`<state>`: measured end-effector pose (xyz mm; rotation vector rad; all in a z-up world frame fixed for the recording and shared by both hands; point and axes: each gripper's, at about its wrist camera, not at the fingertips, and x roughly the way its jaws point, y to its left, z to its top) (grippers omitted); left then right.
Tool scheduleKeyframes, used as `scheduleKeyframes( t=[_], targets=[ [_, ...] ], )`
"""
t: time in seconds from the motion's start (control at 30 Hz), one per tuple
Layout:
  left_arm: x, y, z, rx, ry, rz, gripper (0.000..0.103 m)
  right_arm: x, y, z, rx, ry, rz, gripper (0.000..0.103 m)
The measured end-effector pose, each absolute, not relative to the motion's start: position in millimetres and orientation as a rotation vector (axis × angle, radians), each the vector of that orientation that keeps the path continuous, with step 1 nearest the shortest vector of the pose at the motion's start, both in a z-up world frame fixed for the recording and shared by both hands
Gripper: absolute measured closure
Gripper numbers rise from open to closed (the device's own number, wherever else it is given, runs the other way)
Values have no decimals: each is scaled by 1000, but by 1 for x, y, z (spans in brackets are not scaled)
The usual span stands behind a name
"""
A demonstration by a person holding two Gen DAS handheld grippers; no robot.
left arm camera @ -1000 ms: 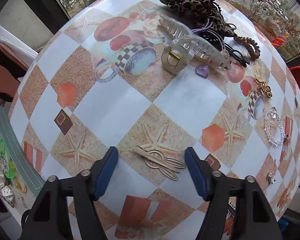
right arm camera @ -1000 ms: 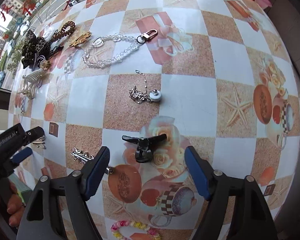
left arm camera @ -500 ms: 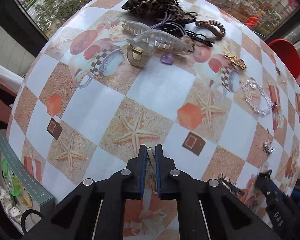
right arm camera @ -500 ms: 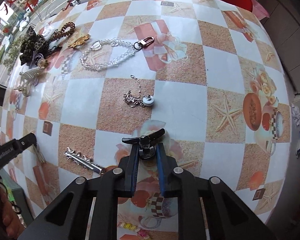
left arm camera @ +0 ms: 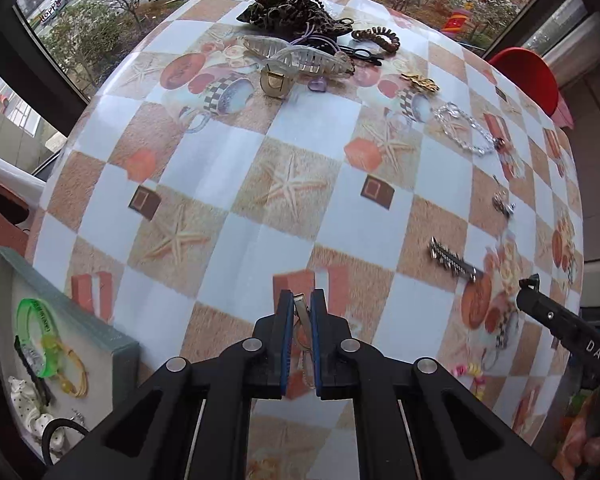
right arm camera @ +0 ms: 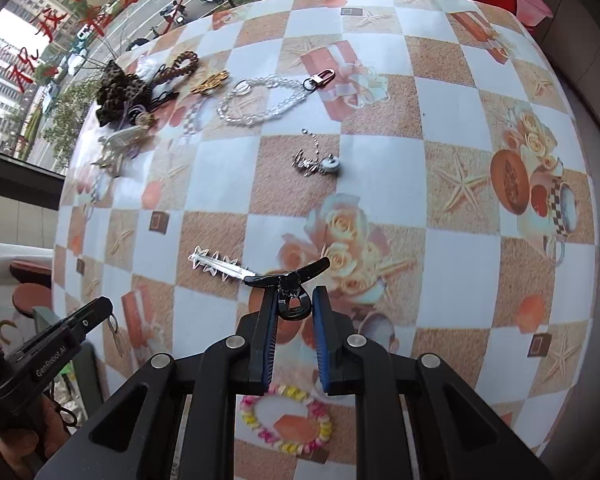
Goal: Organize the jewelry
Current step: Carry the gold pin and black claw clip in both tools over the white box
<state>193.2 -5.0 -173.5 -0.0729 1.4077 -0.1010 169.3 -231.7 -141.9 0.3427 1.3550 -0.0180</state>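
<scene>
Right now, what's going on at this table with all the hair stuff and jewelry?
A person is sorting accessories with two handheld grippers. The left gripper is shut on a gold hair clip, near the tray that holds a green bracelet. The right gripper is shut on a small black hair clip. A silver star clip, a clear bead chain and a claw clip lie on the table.

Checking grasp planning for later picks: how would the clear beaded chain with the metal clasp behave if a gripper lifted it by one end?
The clear beaded chain lies in a loose loop, so it probably drapes and swings. Its glossy beads look slippery.
</scene>
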Motion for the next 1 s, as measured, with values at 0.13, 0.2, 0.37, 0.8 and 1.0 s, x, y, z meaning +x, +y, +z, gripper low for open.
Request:
scheduleKeyframes(
  t=[0.13, 0.2, 0.37, 0.8, 1.0],
  targets=[
    [180, 4, -160, -68, 1392, -124, 91, 152, -225, -135, 354, 1359, 4, 85],
    [169, 14, -154, -69, 1385, -129, 91, 146, -222, -132, 352, 1361, 11, 85],
    [145, 33, -143, -73, 1375, -135, 91, 131, -209, -126, 339, 1366, 21, 85],
    [98, 87, -122, -72, 1351, -135, 91, 105, -148, -111, 298, 1368, 81, 85],
    [83, 116, -112, -91, 1331, -126, 91, 101, -109, -101, 259, 1354, 126, 85]
  ],
)
